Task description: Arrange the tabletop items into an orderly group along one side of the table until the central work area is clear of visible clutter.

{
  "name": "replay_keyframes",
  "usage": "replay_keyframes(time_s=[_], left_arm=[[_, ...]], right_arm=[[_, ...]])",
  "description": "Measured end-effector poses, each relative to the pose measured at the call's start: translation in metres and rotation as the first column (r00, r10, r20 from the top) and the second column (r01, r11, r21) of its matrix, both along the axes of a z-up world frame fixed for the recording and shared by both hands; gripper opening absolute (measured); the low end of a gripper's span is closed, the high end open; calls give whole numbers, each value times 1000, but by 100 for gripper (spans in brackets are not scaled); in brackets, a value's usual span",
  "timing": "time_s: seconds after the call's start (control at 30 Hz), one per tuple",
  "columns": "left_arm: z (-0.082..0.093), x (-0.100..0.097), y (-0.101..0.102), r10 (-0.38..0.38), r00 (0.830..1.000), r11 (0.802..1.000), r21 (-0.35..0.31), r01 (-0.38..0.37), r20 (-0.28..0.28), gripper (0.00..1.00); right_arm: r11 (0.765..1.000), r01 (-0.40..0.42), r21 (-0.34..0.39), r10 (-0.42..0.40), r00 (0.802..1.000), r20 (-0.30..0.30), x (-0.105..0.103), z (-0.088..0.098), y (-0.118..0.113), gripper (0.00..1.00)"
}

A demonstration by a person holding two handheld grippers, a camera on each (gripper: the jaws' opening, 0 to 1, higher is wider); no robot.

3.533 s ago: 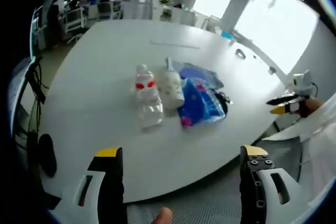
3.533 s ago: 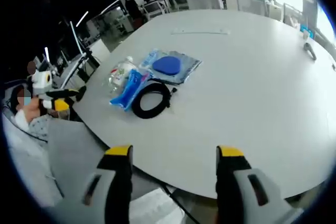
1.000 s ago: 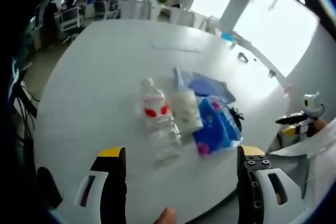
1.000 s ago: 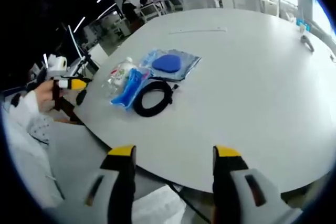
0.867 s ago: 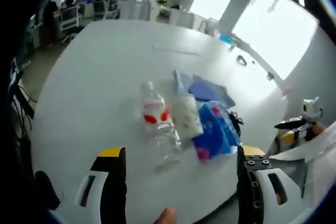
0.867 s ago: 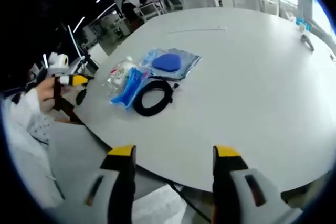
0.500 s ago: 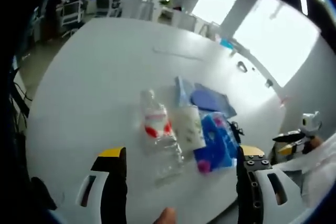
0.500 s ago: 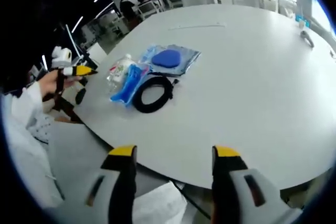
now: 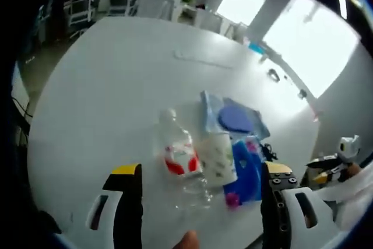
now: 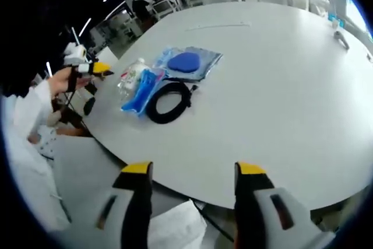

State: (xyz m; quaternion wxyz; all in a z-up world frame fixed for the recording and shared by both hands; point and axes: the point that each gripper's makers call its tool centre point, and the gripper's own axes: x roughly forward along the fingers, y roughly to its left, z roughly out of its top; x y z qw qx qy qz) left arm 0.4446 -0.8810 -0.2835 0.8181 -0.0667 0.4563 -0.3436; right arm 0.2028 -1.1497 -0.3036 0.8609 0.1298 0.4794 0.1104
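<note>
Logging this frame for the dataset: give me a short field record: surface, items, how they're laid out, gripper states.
surface: white table
items: clear water bottle; white cup; blue packet; black cable coil; clear bag with blue disc
layout: one tight cluster near the table edge, bottle, cup and packet lying side by side
left gripper: open, above the bottle, holding nothing
right gripper: open, off the table edge, away from the cluster

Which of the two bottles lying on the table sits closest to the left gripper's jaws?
The clear bottle with the red label, lying directly between the left gripper jaws. The white bottle lies beside it, toward the blue packet.
</note>
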Motion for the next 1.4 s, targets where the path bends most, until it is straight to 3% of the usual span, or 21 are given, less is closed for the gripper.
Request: replay_keyframes(time_s=[0.27,0.5,0.83,1.17,1.4], left_arm=[[-5,12,-10,-15,1000,1000,14,15,-2,79],[-16,22,-18,1,999,1000,19,-1,-38,74],[-24,61,-23,132,990,991,-12,-133,-49,66],[-51,73,-27,126,989,989,87,-119,-75,60],[-65,81,-28,136,989,982,138,-127,-58,56]], right_arm=[[1000,26,17,-26,1000,-6,1,-4,-2,53],[999,27,33,-26,999,-18,1,-10,2,52],[998,29,47,-27,999,-36,-1,-16,6,50],[998,52,40,-51,998,-29,7,-17,3,50],[999,39,38,-38,999,-20,13,-16,8,50]])
